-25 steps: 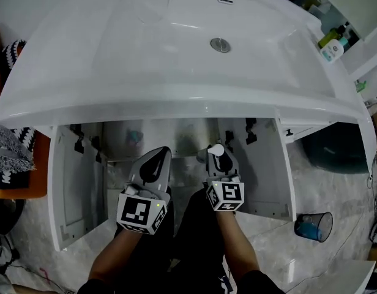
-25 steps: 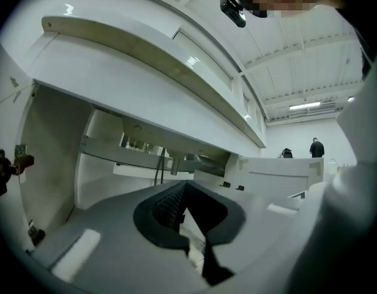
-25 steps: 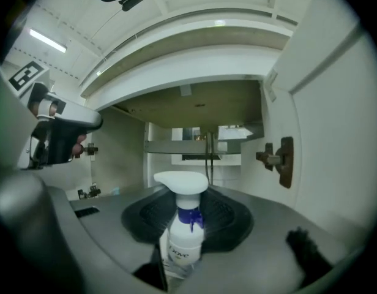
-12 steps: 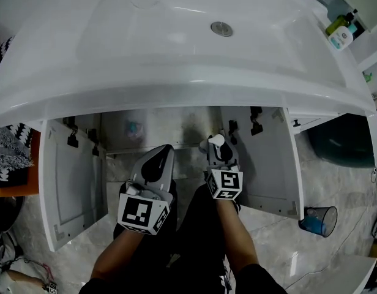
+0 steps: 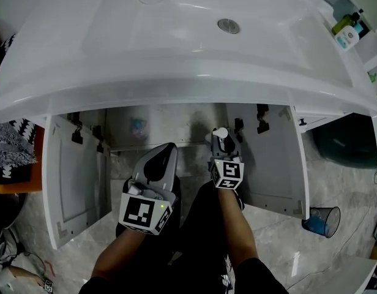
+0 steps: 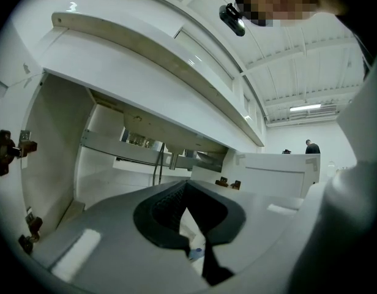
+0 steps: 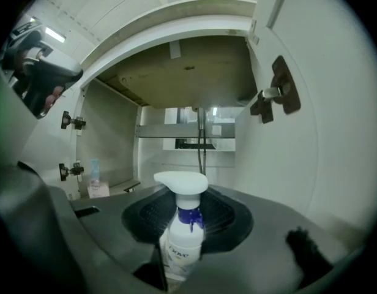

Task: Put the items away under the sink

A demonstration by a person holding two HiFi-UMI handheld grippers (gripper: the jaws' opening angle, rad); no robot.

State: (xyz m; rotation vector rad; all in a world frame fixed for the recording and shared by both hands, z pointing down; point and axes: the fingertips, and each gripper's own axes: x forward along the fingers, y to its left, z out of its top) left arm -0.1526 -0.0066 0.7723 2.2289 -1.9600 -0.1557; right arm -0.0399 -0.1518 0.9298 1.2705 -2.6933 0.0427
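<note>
progress: cabinet (image 5: 176,122) under sink (image 5: 176,60) is opened, small bottle (image 5: 138,127) is seen inside at 10 o'clock, spray bottle (image 5: 220,133) not yet set down | right tongs (image 7: 185,210) are clamped part-open on spray bottle at cabinet mouth, 12 o'clock | left tongs (image 6: 186,192) are closed, empty | delta: right tongs are lowered toward cabinet; left unmoved

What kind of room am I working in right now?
Most likely a bathroom: a white washbasin with a drain sits over an open vanity cabinet, toiletry bottles stand beside it, and the right gripper holds a pump bottle.
</note>
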